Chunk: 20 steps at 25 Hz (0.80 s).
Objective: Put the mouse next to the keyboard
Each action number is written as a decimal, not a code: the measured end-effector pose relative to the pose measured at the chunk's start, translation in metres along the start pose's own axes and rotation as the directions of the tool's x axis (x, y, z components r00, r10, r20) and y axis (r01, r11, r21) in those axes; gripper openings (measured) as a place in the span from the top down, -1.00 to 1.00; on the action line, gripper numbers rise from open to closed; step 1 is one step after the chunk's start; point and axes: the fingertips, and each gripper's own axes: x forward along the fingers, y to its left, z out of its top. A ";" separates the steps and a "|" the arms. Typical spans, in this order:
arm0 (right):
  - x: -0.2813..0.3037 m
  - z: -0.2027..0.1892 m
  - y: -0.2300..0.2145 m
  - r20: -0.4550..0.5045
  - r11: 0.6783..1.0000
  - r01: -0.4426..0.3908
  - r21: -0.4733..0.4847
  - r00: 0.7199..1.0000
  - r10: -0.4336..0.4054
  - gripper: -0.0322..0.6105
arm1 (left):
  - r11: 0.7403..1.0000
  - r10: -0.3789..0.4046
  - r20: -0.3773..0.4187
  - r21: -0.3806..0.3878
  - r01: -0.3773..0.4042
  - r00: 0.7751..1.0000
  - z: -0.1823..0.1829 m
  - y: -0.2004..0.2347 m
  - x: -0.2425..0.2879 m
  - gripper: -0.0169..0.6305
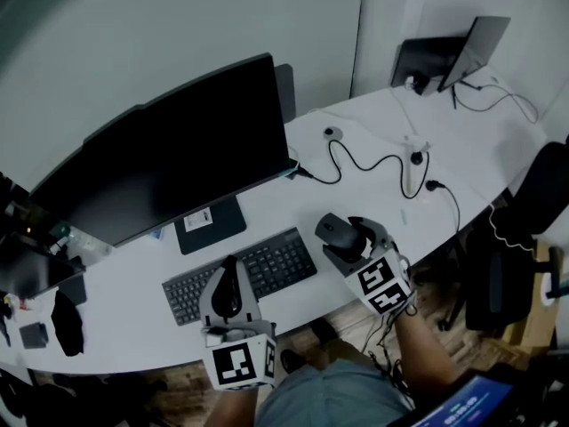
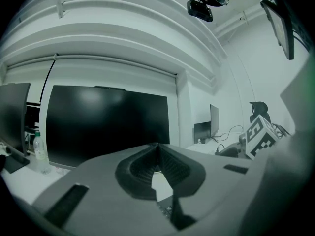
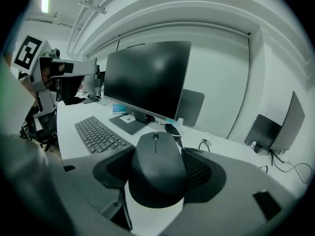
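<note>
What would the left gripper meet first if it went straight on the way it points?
Most likely the monitor: the left gripper points over the keyboard at its dark screen, though the depth is unclear.

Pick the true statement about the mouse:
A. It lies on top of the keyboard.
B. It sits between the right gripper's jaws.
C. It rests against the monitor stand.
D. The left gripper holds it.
B: the right gripper view shows the mouse clasped between the jaws of the right gripper, off to the right of the keyboard.
</note>
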 end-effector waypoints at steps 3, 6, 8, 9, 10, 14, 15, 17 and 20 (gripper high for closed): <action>0.010 -0.009 0.000 -0.017 1.000 -0.010 0.017 1.000 0.010 -0.05 | 1.000 0.001 -0.024 0.000 -0.001 1.000 -0.008 0.001 0.004 0.93; 0.019 -0.019 0.001 -0.036 0.999 -0.019 0.035 0.999 0.021 -0.05 | 1.000 0.004 -0.045 0.001 -0.004 0.999 -0.015 0.002 0.008 0.93; 0.024 -0.026 0.001 -0.048 0.999 -0.024 0.045 0.998 0.027 -0.05 | 1.000 0.006 -0.058 0.001 -0.006 0.998 -0.019 0.003 0.011 0.93; 0.027 -0.029 0.001 -0.053 0.998 -0.026 0.050 0.998 0.029 -0.05 | 1.000 0.007 -0.064 0.003 -0.007 0.998 -0.021 0.003 0.012 0.93; 0.029 -0.032 0.001 -0.058 0.998 -0.028 0.055 0.998 0.031 -0.05 | 1.000 0.008 -0.071 0.004 -0.008 0.997 -0.023 0.003 0.013 0.93; 0.040 -0.042 0.000 -0.077 0.997 -0.033 0.075 0.996 0.039 -0.05 | 1.000 0.011 -0.095 0.009 -0.011 0.995 -0.031 0.005 0.020 0.93; 0.043 -0.045 -0.001 -0.081 0.996 -0.036 0.079 0.996 0.043 -0.05 | 1.000 0.012 -0.100 0.009 -0.011 0.995 -0.032 0.006 0.022 0.93; 0.050 -0.049 0.000 -0.090 0.995 -0.045 0.087 0.995 0.053 -0.06 | 1.000 0.014 -0.111 0.011 -0.012 0.994 -0.036 0.007 0.025 0.93; 0.058 -0.057 0.001 -0.103 0.993 -0.057 0.100 0.992 0.067 -0.05 | 1.000 0.016 -0.126 0.013 -0.015 0.992 -0.041 0.007 0.029 0.93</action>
